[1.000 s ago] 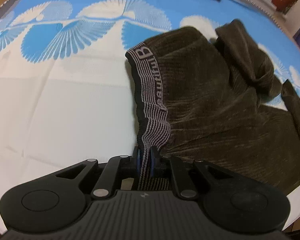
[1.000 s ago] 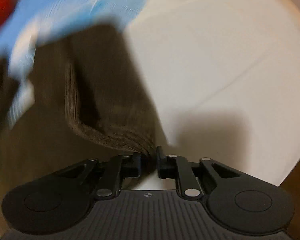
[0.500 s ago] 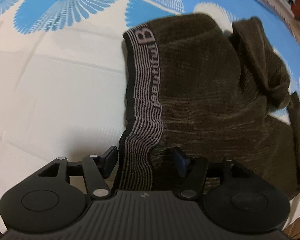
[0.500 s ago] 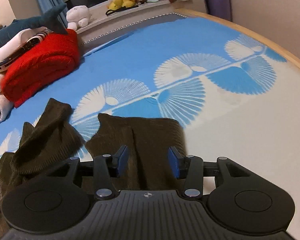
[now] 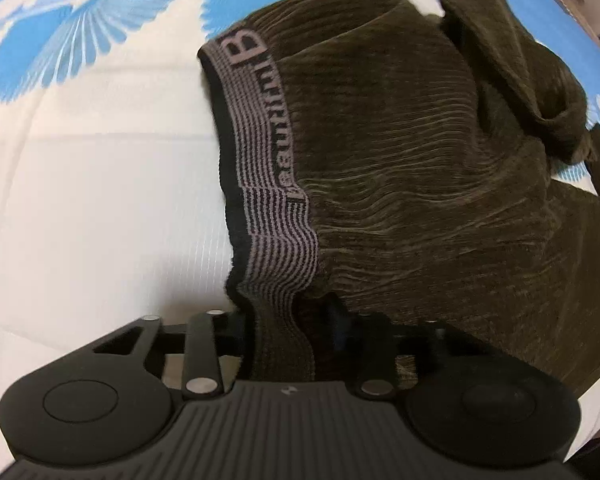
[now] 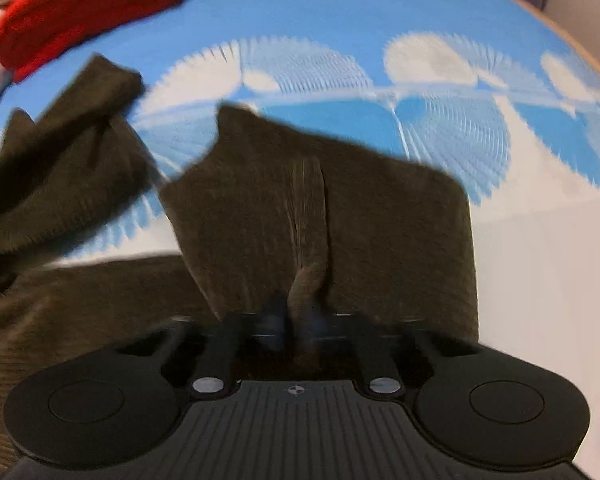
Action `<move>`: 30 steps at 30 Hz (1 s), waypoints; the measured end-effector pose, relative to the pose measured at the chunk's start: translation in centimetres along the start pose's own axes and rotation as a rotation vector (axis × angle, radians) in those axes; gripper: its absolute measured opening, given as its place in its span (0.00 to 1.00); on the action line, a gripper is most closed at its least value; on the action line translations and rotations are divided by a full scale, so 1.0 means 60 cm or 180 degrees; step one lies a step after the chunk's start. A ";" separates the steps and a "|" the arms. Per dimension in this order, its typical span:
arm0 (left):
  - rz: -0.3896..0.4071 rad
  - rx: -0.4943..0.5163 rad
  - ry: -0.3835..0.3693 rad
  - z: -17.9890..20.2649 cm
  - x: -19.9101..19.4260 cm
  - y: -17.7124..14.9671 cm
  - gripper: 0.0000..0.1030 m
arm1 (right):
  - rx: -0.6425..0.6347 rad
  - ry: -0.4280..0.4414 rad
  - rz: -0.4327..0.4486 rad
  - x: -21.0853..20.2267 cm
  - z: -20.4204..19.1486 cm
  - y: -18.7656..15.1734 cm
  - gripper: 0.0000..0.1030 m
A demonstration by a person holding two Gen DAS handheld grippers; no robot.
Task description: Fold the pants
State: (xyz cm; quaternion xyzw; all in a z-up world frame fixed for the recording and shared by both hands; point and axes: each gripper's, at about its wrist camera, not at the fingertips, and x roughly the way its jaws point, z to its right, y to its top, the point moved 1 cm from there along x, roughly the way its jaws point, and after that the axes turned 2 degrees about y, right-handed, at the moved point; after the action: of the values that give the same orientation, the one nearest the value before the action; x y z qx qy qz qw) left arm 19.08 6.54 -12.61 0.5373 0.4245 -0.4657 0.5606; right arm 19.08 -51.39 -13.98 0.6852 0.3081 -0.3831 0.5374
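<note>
We see the pants point(image 5: 420, 184), dark olive-brown ribbed fabric, lying crumpled on a bed whose sheet point(image 5: 92, 208) is white near us and blue with white fan shapes farther off. In the left wrist view the striped grey-and-black waistband point(image 5: 268, 184), lettered along its length with a large B at the far end, runs away from us down the left edge of the garment, and one leg point(image 5: 532, 80) is bunched up over the far right part. Our left hand-held gripper point(image 5: 288, 328) has its fingers brought in on the near end of the waistband, which passes between them and bulges up just ahead, so the band is clamped there. In the right wrist view the pants point(image 6: 340, 216) spread flat ahead, with a narrow ridge of cloth point(image 6: 310, 248) rising toward us from the middle of the panel. Our right hand-held gripper point(image 6: 296, 324) is pinched on the near end of that ridge, its fingers close together on either side, though the picture is blurred there. To the left a folded leg point(image 6: 72, 140) lies over the blue-patterned part of the sheet point(image 6: 440, 128). Beyond it, at the far left of the bed, sits a red bundle point(image 6: 84, 4), with something white just beside it at the edge of the frame.
</note>
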 end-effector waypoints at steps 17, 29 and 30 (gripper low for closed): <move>0.0331 -0.0421 0.0279 -0.112 -0.115 -0.054 0.34 | 0.3068 -0.0741 0.0009 -0.172 0.352 -0.222 0.11; -0.0256 -0.0510 0.0105 -0.148 -0.073 -0.097 0.59 | 0.2556 -0.0764 -0.0224 -0.146 0.342 -0.210 0.50; -0.0280 -0.0421 0.0125 -0.141 -0.069 -0.099 0.58 | 0.2547 -0.0779 -0.0229 -0.147 0.340 -0.210 0.48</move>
State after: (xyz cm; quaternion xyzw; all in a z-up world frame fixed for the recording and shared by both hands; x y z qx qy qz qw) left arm 12.62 15.33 -10.30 0.4889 0.4885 -0.4502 0.5654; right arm 0.05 -68.42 -15.35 0.7781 0.0926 -0.5697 0.2478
